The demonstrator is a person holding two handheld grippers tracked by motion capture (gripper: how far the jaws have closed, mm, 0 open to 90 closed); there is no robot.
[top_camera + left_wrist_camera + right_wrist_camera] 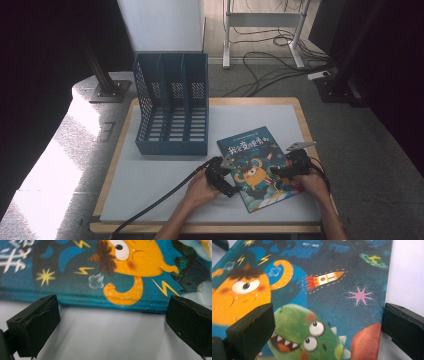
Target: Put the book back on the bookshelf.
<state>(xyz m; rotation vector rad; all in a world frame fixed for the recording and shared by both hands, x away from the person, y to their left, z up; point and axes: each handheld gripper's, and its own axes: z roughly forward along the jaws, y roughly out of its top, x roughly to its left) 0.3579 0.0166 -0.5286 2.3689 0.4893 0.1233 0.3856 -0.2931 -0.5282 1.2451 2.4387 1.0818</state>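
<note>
A blue picture book [257, 167] with an orange monster and a green monster on its cover lies flat on the white mat, right of centre. My left gripper [226, 176] sits at the book's left edge, jaws open; in the left gripper view the book's edge [105, 302] lies just beyond the open gripper [112, 325], with bare mat between the jaws. My right gripper [286, 170] is over the book's right side. In the right gripper view the open gripper [327, 330] spans the cover [324, 300], one jaw over the cover and the other beside the book's edge.
A blue three-slot file rack [172, 107] stands on the mat [150, 185] behind and left of the book. The wooden table edge [210, 228] runs along the front. Cables and a desk frame [265, 20] lie on the floor beyond the table.
</note>
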